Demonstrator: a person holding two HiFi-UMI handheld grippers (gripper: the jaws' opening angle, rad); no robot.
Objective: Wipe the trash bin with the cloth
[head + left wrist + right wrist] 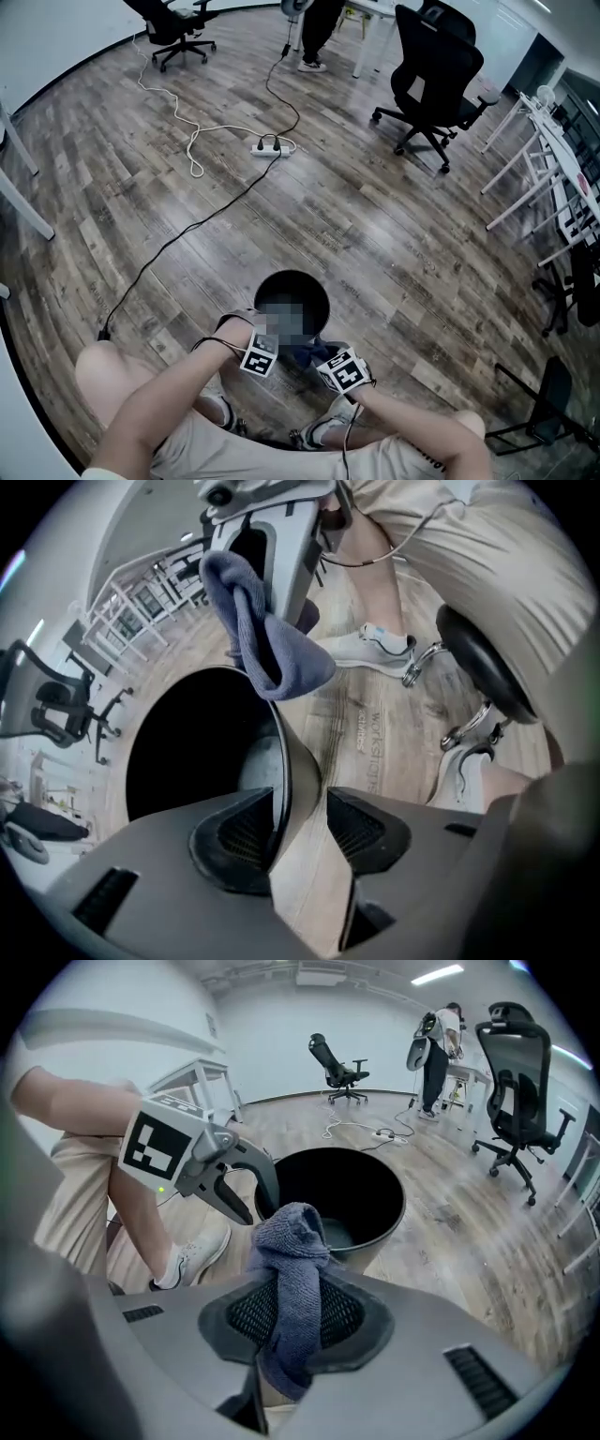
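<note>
A round black trash bin stands on the wood floor in front of the person's feet. My left gripper points down over the bin's near rim. The rim wall runs between its jaws, and the outer pad stands clear of it, so the gripper is open. My right gripper is shut on a dark blue cloth, which hangs bunched between its pads, above and beside the bin. In the left gripper view the cloth hangs over the far rim. In the head view both grippers sit close together at the bin's near side.
Black office chairs stand at the back. A white power strip and its cables lie on the floor beyond the bin. White table legs are at the right. The person's shoes and a stool's castors are close by.
</note>
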